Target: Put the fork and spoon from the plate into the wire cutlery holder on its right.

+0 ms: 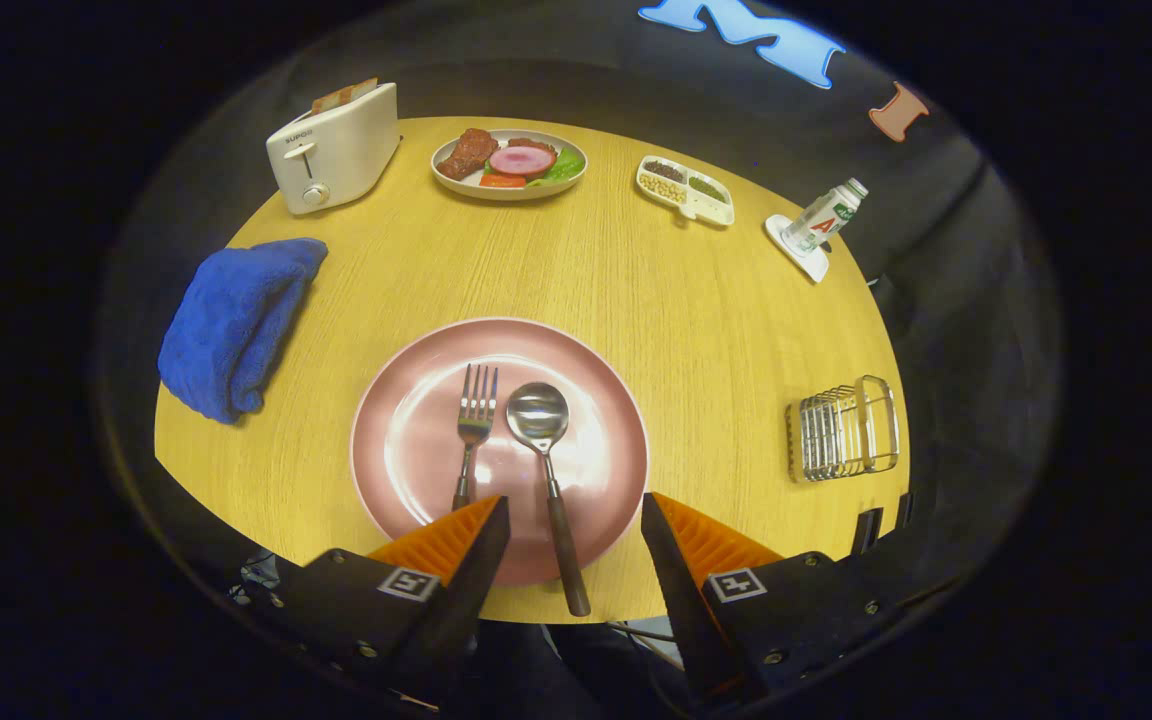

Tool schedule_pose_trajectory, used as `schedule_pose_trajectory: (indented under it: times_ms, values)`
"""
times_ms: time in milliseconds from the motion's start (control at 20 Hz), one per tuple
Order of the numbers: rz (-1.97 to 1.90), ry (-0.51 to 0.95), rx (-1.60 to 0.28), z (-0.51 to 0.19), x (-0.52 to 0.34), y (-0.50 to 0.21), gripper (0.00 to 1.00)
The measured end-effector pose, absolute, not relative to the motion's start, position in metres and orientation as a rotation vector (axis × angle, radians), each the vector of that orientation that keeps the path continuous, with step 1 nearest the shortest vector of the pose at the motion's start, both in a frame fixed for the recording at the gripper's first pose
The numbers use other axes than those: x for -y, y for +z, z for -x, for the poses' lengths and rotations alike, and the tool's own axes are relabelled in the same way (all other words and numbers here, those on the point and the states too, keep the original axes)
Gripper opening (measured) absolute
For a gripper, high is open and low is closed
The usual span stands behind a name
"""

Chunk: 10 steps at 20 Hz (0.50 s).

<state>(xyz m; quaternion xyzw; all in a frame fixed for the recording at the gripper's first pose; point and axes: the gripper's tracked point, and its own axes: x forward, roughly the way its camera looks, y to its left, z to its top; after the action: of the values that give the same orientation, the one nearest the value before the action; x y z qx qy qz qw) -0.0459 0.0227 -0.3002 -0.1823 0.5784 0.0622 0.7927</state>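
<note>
A pink plate point(406, 390) lies on the round wooden table, just ahead of my fingers. On it rest a fork point(475, 420) and, to its right, a spoon point(538, 415), both with dark handles pointing toward me. The spoon's handle runs back between my fingers; the fork's handle end is hidden behind the left finger. My gripper point(576, 512) hovers open above the plate's near rim, holding nothing. The wire cutlery holder point(844, 430) stands to the right of the plate, near the table's edge.
A folded blue towel point(234, 325) lies left of the plate. Along the far side of the table stand a white toaster point(334, 148), a plate of food point(509, 163), a divided tray of beans point(686, 188) and a small bottle on a coaster point(821, 220).
</note>
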Motion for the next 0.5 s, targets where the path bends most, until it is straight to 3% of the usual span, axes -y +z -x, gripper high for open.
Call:
schedule_pose_trajectory:
  times_ms: [100,500]
  values:
    - [0.398,0.149,-1.273,0.046,-0.024,-0.312,0.67]
    - [0.409,0.159,-1.352,0.051,-0.013,-0.343,0.67]
